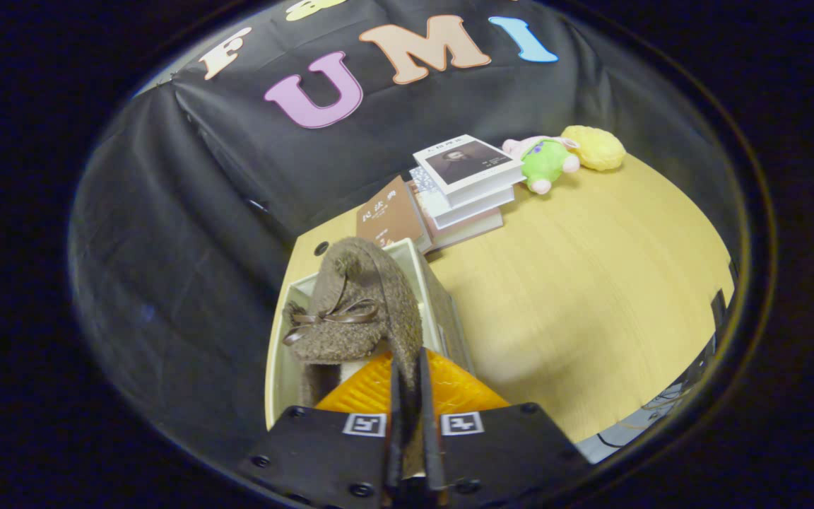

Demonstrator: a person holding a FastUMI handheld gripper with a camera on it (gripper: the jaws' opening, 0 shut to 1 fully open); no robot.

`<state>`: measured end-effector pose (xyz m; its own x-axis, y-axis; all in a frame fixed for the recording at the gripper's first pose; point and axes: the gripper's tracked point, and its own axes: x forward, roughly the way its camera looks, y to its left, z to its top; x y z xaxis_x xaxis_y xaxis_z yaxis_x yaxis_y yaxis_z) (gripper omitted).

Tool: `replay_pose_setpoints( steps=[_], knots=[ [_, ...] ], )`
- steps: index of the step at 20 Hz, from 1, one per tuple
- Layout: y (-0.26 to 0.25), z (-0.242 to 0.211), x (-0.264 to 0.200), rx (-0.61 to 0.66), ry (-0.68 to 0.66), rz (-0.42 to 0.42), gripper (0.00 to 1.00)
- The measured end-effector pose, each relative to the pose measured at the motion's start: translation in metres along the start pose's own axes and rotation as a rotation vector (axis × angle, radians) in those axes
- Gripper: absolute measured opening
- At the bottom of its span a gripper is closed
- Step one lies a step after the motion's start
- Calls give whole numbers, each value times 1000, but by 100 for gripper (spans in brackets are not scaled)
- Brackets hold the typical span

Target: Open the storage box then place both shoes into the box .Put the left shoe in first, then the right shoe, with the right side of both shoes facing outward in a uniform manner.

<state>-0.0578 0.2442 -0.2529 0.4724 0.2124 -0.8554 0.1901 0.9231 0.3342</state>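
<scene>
Gripper [407,367] fingers nearly closed, pinching the edge of a fuzzy brown shoe [357,311] with a brown ribbon bow; only a thin gap between them, taken up by the shoe's rim. Shoe hangs over the open white storage box [432,283], its lower part inside the box, at the near left edge of the wooden table [591,283]. Beyond the box: stack of books [463,187], then a green plush toy [545,162] touching a yellow plush [594,147].
</scene>
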Motion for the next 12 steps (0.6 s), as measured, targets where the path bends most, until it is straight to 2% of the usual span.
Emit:
replay_pose_setpoints(
  steps=[2,5,8,12],
  knots=[
    [-5,5,-7,-31,-44,-21,19],
    [-8,17,-16,-111,-96,-12,58],
    [-5,29,-31,-165,-169,55,98],
    [-8,53,-59,-223,-280,129,100]
  ],
)
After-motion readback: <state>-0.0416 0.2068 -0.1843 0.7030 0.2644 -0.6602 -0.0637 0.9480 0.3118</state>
